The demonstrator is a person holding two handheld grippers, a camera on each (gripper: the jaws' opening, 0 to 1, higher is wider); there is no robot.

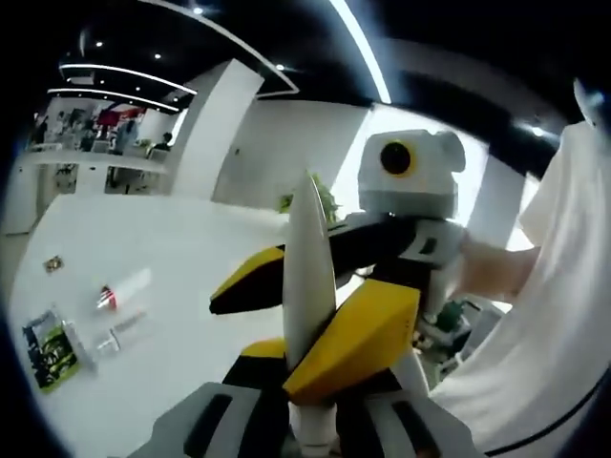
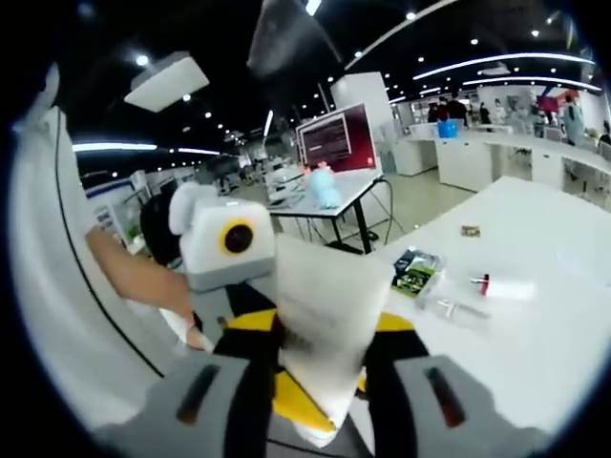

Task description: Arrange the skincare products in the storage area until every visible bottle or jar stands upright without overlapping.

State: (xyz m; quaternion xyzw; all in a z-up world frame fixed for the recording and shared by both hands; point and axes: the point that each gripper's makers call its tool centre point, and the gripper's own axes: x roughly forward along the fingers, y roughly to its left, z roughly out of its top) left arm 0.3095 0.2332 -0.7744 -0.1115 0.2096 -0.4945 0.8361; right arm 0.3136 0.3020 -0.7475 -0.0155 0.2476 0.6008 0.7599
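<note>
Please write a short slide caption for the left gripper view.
Both tools grip one white tube above a white table.

White tube point(image 1: 309, 305) base hidden between tongs point(image 1: 310, 420)

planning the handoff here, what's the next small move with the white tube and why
Probably release the right gripper and lower the white tube to the table with the left gripper. Both sets of jaws seem clamped on it in mid-air, off the table, where a red-capped tube lies flat.

No legible text. Green packet point(image 1: 50, 348) print too small to read; red screen point(image 2: 334, 138) lettering blurred.
</note>
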